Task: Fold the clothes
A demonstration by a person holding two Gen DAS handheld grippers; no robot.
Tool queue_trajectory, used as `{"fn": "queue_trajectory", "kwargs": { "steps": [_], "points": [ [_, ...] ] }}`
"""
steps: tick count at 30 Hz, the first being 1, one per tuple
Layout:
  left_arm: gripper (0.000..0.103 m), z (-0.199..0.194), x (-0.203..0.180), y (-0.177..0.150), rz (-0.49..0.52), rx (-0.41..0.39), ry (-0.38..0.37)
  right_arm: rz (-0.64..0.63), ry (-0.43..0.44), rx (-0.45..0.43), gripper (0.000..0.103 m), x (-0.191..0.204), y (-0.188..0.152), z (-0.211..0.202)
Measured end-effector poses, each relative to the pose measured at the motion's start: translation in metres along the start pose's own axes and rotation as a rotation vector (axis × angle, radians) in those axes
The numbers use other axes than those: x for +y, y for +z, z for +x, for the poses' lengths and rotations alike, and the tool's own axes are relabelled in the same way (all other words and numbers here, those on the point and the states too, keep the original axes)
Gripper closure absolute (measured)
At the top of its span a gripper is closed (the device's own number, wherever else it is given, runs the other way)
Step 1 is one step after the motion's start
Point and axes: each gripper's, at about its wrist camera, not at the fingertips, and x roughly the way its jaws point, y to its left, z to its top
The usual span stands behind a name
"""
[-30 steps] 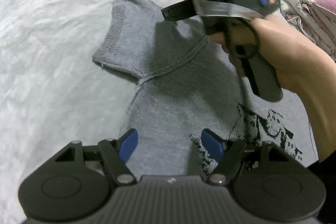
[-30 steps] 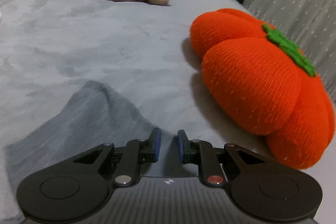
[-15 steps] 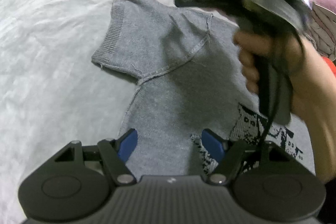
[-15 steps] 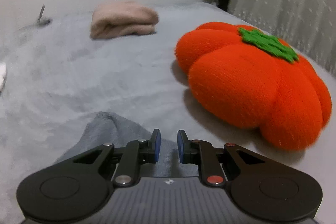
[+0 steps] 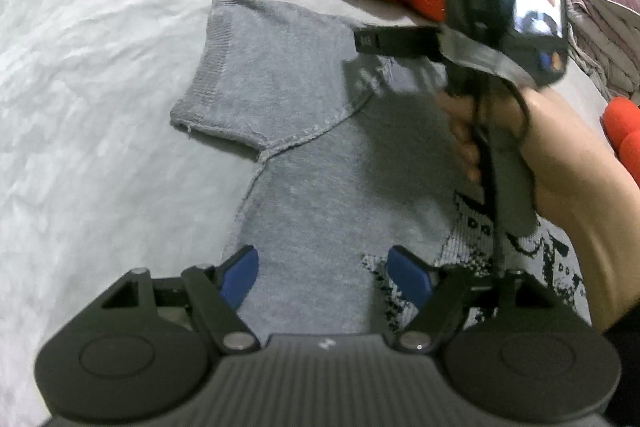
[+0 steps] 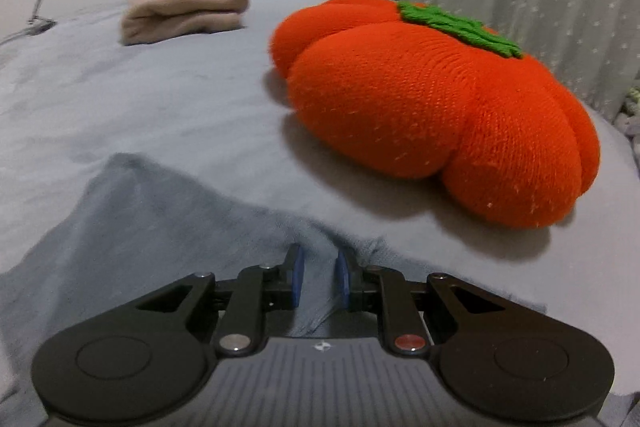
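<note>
My left tool (image 5: 322,273) hangs wide open and empty over the grey knit sweater (image 5: 320,163), spread flat on the bed (image 5: 88,39). My right tool (image 6: 319,277), nearly closed, pinches fabric near the collar. The sleeve lies unfolded; a beige folded garment (image 6: 184,9) sits far off.

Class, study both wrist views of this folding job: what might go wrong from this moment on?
1. The right hand-held gripper looks nearly shut on only a small bunch of the grey sweater near its shoulder; the knit could slip free when lifted.
2. The orange pumpkin cushion lies close beyond that edge, so the fabric may snag or drag against it.
3. The left hand-held gripper is open above the body, holding nothing; the fold may skew.
</note>
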Motion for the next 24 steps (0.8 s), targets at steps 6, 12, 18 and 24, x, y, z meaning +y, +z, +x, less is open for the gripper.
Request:
{"fn": "queue_trajectory", "kwargs": {
  "steps": [6,12,18,24],
  "points": [
    [0.028,-0.005,0.001,-0.003,0.000,-0.001,-0.004,0.039,-0.006,-0.012,0.087,-0.001,0.001,-0.004],
    [0.028,-0.007,0.002,-0.003,0.000,0.000,-0.003,0.206,0.097,-0.036,0.084,-0.022,-0.030,-0.033],
    [0.028,-0.002,0.000,-0.002,0.013,-0.008,0.014,0.271,0.141,-0.066,0.082,-0.029,-0.057,-0.063],
    [0.027,0.001,-0.004,-0.002,0.033,-0.018,0.032,0.268,0.124,-0.058,0.081,-0.025,-0.072,-0.078]
  ]
}}
